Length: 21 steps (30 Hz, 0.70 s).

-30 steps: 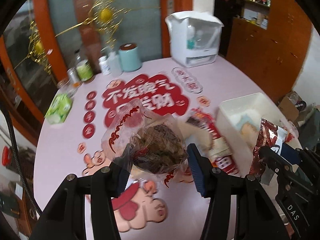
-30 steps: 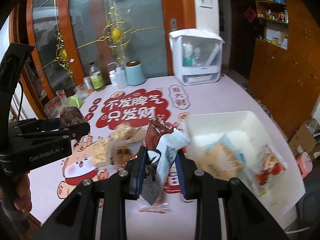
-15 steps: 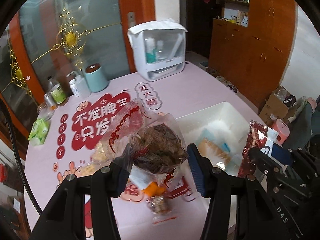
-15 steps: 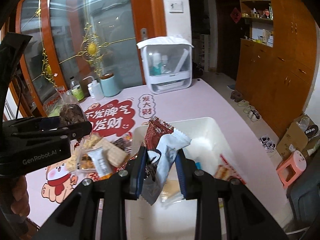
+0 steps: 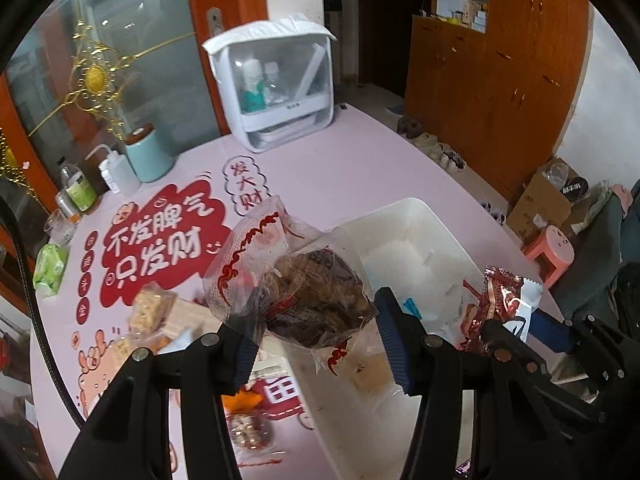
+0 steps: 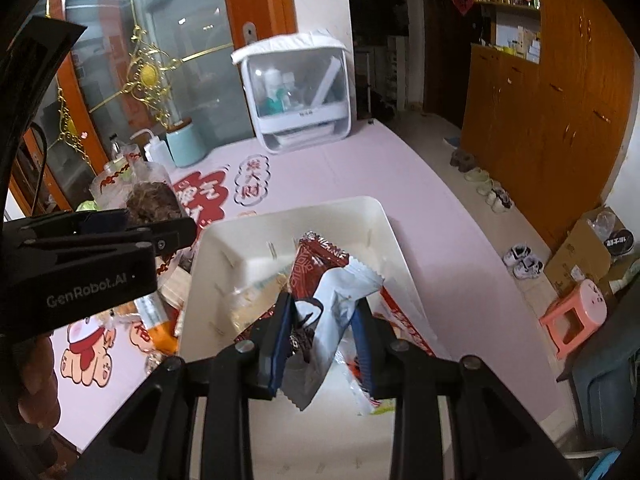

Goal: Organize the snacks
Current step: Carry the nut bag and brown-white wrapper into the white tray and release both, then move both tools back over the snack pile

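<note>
My left gripper (image 5: 316,328) is shut on a clear bag of brown snacks (image 5: 304,280), held above the left edge of the white bin (image 5: 416,216). The bag also shows in the right wrist view (image 6: 148,196). My right gripper (image 6: 322,320) is shut on a red packet (image 6: 320,260) and a white packet (image 6: 340,300), held over the white bin (image 6: 384,232). The bin holds several packets. Loose snacks (image 5: 152,312) lie on the pink table left of the bin.
A white lidded cabinet (image 5: 280,84) stands at the table's far edge. A teal canister (image 5: 148,156), bottles (image 5: 80,192) and a green pack (image 5: 50,268) line the far left. A pink stool (image 6: 576,316), cardboard box (image 6: 592,248) and shoes stand on the floor at right.
Both grippers have moved right with their snacks, from over the table's loose pile to over the white bin. The grips have not changed.
</note>
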Each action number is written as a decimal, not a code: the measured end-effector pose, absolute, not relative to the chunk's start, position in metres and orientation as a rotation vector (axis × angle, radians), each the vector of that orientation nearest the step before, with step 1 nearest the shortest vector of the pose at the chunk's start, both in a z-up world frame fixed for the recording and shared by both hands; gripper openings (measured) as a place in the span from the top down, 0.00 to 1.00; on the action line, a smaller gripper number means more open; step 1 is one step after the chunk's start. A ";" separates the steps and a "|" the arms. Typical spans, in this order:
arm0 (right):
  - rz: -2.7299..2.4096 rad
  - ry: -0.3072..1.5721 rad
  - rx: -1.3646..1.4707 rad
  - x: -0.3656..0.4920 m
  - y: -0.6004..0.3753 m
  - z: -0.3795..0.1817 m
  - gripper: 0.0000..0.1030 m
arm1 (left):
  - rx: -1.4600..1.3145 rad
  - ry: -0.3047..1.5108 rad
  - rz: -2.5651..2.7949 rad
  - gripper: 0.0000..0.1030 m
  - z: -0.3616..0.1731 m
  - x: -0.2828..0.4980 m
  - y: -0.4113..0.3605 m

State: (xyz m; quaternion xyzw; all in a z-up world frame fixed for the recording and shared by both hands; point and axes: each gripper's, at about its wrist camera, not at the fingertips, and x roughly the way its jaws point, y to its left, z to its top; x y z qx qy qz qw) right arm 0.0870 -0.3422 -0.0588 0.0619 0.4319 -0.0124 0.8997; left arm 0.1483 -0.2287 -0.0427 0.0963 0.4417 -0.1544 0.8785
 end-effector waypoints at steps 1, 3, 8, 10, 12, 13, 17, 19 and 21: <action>-0.031 0.907 0.131 0.089 -0.345 -0.062 0.69 | 0.203 0.928 -0.326 0.48 -0.046 0.150 -0.233; -0.030 0.935 0.132 0.091 -0.348 -0.069 0.69 | 0.209 0.942 -0.332 0.44 -0.052 0.152 -0.243; -0.025 1.010 0.114 0.095 -0.349 -0.085 0.55 | 0.232 0.939 -0.333 0.05 -0.062 0.153 -0.257; -0.019 1.014 0.122 0.094 -0.349 -0.087 0.52 | 0.257 0.926 -0.346 0.04 -0.064 0.152 -0.262; -0.018 1.014 0.123 0.094 -0.350 -0.087 0.52 | 0.285 0.936 -0.342 0.04 -0.067 0.152 -0.266; -0.018 1.013 0.122 0.094 -0.350 -0.087 0.52 | 0.293 0.943 -0.335 0.04 -0.069 0.152 -0.267; -0.018 1.012 0.127 0.093 -0.352 -0.087 0.52 | 0.279 0.963 -0.332 0.04 -0.072 0.152 -0.265; -0.018 1.013 0.131 0.092 -0.351 -0.087 0.52 | 0.273 0.964 -0.328 0.04 -0.071 0.151 -0.263; -0.016 1.011 0.132 0.092 -0.350 -0.087 0.52 | 0.273 0.961 -0.322 0.04 -0.070 0.150 -0.260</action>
